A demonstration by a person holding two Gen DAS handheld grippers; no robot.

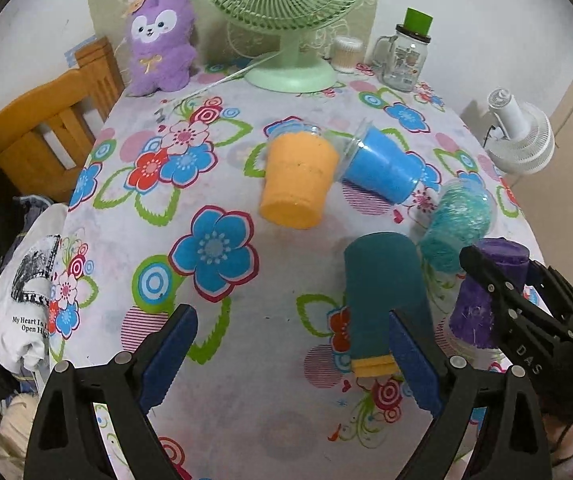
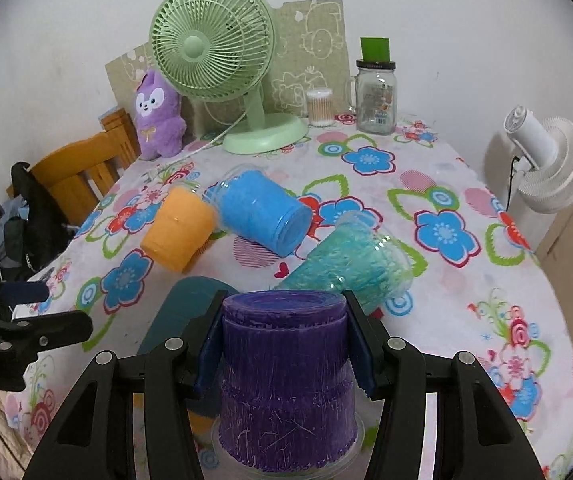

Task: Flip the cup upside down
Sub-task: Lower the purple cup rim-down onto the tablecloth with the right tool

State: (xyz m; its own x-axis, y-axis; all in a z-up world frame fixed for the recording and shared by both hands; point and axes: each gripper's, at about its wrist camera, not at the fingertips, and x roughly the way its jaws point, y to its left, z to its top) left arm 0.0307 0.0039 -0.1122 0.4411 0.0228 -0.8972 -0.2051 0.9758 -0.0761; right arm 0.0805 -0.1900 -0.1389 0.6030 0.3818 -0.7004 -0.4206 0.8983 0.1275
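Purple cup point(image 2: 286, 384) stands base-up, rim on the worktop point(image 2: 466, 320), its long axis vertical — squarely between the right gripper's point(image 2: 284, 340) fingers, which clasp its sides. Left gripper point(image 1: 290, 354) hangs wide — holding nothing.

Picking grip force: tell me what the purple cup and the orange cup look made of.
Purple cup: apparently clear glossy plastic, shown by its transparent rim, lined with fuzzy, fibrous purple material. Orange cup: the same clear shell with highlights, over a matte, spongy-looking orange lining.
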